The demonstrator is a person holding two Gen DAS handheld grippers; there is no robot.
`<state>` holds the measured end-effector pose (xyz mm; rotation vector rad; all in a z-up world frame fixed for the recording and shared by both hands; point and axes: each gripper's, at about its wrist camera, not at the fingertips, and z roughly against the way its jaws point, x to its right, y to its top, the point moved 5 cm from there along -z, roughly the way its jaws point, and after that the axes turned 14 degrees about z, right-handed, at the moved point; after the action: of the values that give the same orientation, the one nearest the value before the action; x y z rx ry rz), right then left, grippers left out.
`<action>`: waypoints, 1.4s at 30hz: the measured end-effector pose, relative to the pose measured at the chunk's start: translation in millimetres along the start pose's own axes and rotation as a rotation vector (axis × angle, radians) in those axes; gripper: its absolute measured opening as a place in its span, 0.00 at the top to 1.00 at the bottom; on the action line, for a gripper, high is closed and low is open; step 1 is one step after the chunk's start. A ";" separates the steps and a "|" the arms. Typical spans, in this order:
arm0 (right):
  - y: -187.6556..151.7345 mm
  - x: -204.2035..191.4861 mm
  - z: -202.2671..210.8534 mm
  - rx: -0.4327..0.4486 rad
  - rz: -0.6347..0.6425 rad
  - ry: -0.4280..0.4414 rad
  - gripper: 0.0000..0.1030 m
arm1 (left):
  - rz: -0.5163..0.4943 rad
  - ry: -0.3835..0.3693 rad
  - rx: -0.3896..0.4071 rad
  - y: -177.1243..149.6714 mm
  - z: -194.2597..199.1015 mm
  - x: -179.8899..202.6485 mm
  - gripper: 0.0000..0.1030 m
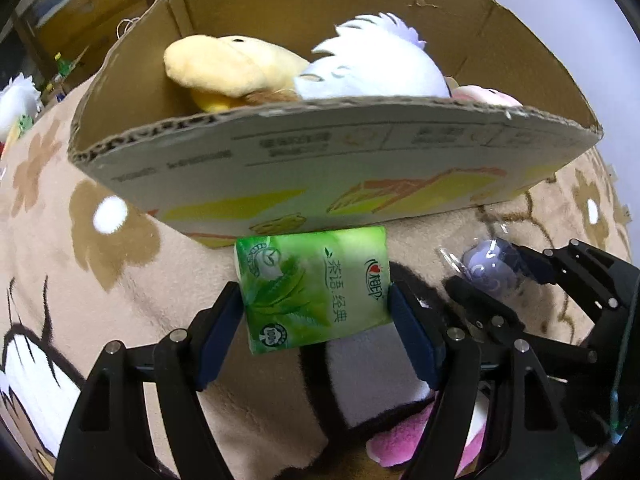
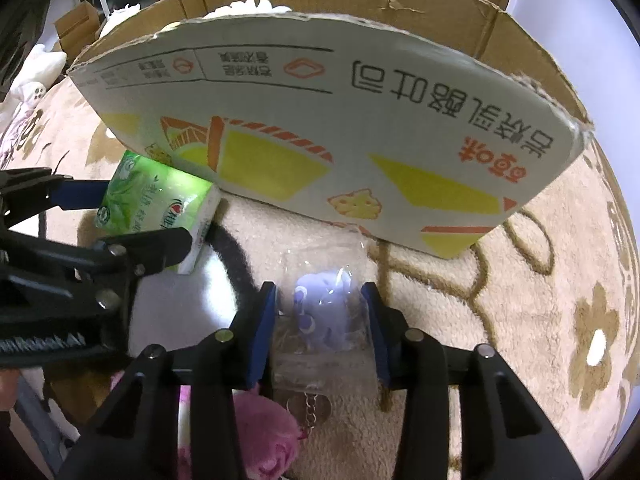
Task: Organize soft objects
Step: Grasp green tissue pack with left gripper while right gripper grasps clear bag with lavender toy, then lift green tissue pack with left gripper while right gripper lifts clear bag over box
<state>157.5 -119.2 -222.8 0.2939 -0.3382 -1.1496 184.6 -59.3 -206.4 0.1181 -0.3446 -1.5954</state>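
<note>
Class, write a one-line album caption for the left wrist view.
Left gripper clamps a green tissue pack before a cardboard box of plush toys.

Beige flower-patterned blanket (image 1: 120,280); on it, a printed cardboard box (image 2: 360,140); pink plush (image 2: 264,440)

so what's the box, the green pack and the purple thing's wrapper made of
Box: corrugated cardboard, fluting visible along its torn top edge, printed outer face.
Green pack: looks like glossy plastic film, given the sheen; probably tissues.
Wrapper: clear, crinkly plastic bag, see-through with bright glints, around the purple toy.
</note>
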 end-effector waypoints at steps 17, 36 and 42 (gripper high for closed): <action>-13.3 -6.7 53.7 0.070 -0.004 0.044 0.70 | 0.039 -0.015 0.080 -12.6 32.5 -7.4 0.32; -18.3 23.4 113.6 0.256 -0.102 0.084 0.74 | 0.018 -0.031 0.445 -21.4 132.4 0.4 0.32; -7.2 25.6 152.5 0.401 -0.114 0.030 0.74 | -0.024 -0.023 0.575 -17.7 164.1 4.8 0.32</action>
<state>98.8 -153.8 -83.8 0.6882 -0.5315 -1.1835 120.6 -39.7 -55.4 0.5452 -0.8163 -1.4826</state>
